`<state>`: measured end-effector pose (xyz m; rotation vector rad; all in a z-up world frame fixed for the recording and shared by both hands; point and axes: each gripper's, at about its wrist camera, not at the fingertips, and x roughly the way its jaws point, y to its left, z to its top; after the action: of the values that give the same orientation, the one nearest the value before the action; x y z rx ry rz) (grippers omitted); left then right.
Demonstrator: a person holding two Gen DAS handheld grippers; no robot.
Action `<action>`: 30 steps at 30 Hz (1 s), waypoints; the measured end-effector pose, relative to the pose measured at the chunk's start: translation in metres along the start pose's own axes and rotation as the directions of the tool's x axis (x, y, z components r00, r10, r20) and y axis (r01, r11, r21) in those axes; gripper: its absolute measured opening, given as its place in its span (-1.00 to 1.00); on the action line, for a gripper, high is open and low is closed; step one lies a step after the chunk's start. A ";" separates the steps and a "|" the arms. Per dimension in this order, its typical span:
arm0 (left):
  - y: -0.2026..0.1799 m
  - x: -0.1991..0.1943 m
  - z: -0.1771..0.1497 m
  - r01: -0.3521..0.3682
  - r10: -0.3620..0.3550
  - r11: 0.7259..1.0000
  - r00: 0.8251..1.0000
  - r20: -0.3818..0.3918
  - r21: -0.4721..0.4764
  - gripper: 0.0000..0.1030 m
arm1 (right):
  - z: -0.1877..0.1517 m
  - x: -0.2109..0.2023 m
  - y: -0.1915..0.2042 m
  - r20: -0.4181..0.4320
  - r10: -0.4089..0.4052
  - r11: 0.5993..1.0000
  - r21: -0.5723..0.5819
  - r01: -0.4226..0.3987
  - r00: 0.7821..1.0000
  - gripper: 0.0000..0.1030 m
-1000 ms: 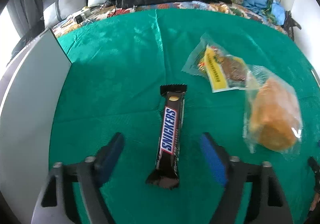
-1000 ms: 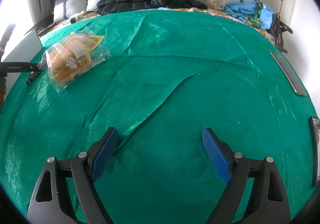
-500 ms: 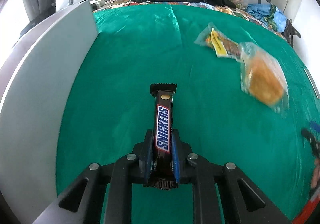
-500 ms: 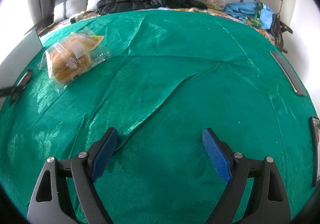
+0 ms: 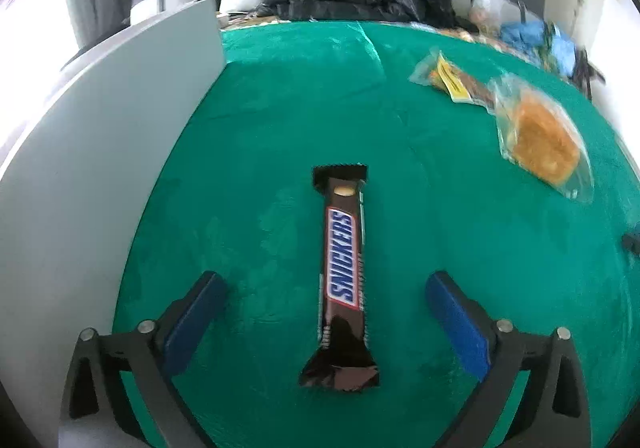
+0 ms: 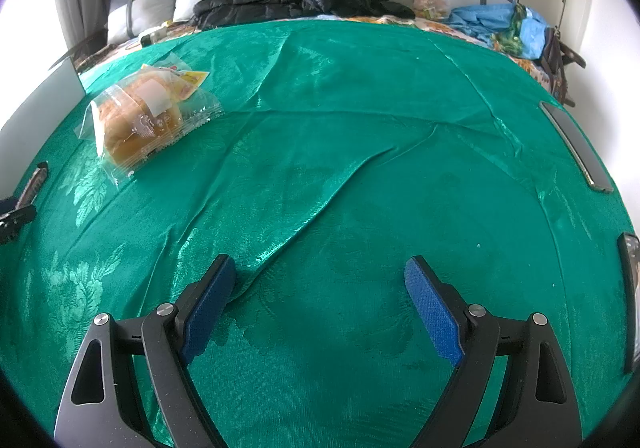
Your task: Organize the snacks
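As its jaws have just spread wide, left gripper (image 5: 326, 312) straddles Snickers bar (image 5: 343, 260), pads clear, right gripper (image 6: 320, 302) wide, empty.

A shiny, woven green cloth (image 6: 360, 128) with a leaf pattern lies creased under the right gripper (image 6: 320, 304); ahead of the left gripper (image 5: 326, 312), a glossy brown chocolate bar (image 5: 344, 260) wrapper; farther right, a clear crinkly plastic bread bag (image 5: 540, 136)

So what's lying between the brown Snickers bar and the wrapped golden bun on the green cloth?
Nothing: in the left wrist view only bare green cloth separates the brown Snickers bar from the wrapped golden bun.
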<state>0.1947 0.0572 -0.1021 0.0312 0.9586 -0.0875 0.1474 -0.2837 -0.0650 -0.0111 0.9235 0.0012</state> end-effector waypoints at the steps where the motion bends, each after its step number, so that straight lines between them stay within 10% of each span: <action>1: 0.000 0.001 0.000 -0.002 0.002 1.000 1.000 0.000 -0.002 1.00 | 0.000 0.001 0.000 0.000 0.000 1.000 0.000 0.000 1.000 0.73; 30: 0.000 0.005 0.000 -0.002 0.002 1.000 1.000 0.006 -0.003 1.00 | 0.000 0.001 0.000 -0.002 -0.002 1.000 0.001 0.002 1.000 0.76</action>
<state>0.1974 0.0567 -0.1066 0.0292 0.9531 -0.0847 0.1480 -0.2838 -0.0652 -0.0109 0.9254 -0.0012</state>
